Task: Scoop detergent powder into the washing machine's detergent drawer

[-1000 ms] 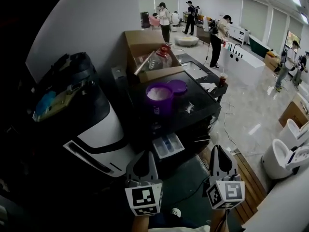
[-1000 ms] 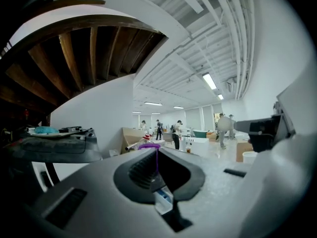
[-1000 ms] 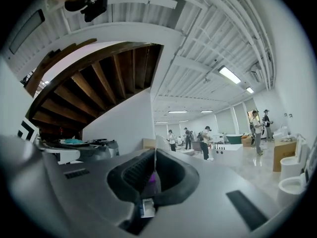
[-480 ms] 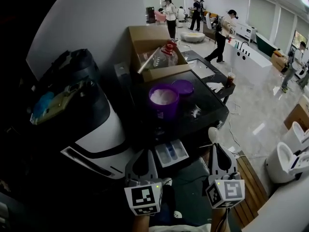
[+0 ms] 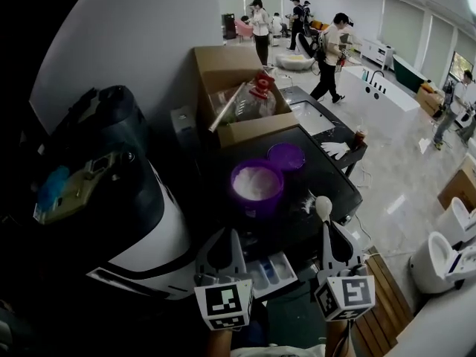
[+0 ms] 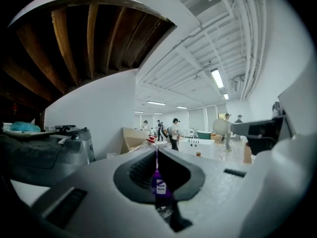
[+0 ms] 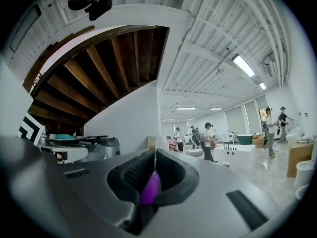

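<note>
My right hand-held gripper (image 5: pixel 328 229) is clamped shut on the scoop (image 7: pixel 147 188) by its purple handle. The pale round bowl (image 5: pixel 323 206) stands up past the jaw tips at the edge of the washer's black surface (image 5: pixel 327 171). My left hand-held gripper (image 5: pixel 229 238) has its jaws together on nothing. The drawer (image 5: pixel 277 272) is open between the two grippers. Beyond it is the purple tub (image 5: pixel 256 187) of white powder, with its lid (image 5: pixel 286 156) beside it.

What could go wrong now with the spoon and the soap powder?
1. The scoop held in the right gripper could tip and drop powder. Some spilled powder lies on the washing machine top.
2. The open drawer sits low, partly behind the grippers, so powder might miss its compartments.
3. The open purple tub stands close by and could get knocked.
</note>
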`<state>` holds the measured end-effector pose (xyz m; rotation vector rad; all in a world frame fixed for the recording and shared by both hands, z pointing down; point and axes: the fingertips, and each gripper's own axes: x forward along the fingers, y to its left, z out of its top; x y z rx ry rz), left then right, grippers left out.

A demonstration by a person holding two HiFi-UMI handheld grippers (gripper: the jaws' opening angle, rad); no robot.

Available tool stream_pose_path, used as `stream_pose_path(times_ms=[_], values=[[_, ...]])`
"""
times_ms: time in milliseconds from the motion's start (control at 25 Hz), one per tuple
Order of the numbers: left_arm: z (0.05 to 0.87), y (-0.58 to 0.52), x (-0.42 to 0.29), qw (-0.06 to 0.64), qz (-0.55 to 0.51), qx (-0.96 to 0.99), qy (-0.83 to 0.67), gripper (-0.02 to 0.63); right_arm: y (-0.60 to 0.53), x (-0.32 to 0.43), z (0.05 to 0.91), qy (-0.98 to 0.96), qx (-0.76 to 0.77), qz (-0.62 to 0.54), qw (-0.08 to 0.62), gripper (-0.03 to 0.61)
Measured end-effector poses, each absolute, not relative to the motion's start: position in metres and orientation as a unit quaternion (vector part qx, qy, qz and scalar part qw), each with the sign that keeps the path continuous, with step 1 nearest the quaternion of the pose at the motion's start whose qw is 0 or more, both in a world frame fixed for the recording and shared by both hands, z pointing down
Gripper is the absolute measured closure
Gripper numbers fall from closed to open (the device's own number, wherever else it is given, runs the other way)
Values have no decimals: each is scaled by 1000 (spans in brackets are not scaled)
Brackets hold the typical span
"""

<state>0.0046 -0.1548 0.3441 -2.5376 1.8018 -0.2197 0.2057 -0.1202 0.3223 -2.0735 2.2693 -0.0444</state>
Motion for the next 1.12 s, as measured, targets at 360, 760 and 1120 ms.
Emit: stream_pose_path(times_ms=[360,760,1120], values=[[341,-249,-8,4,-71,-811,580,604,-215,186,325,750,-660,-26,11,558],[360,-305,-27,-17,-82,-809,582,604,-278,167,351,765,-639,-64,-50,558],[386,-330,-34,-39,-100,-808,579,604,-303,156,378,770,-625,-91,-90,558]])
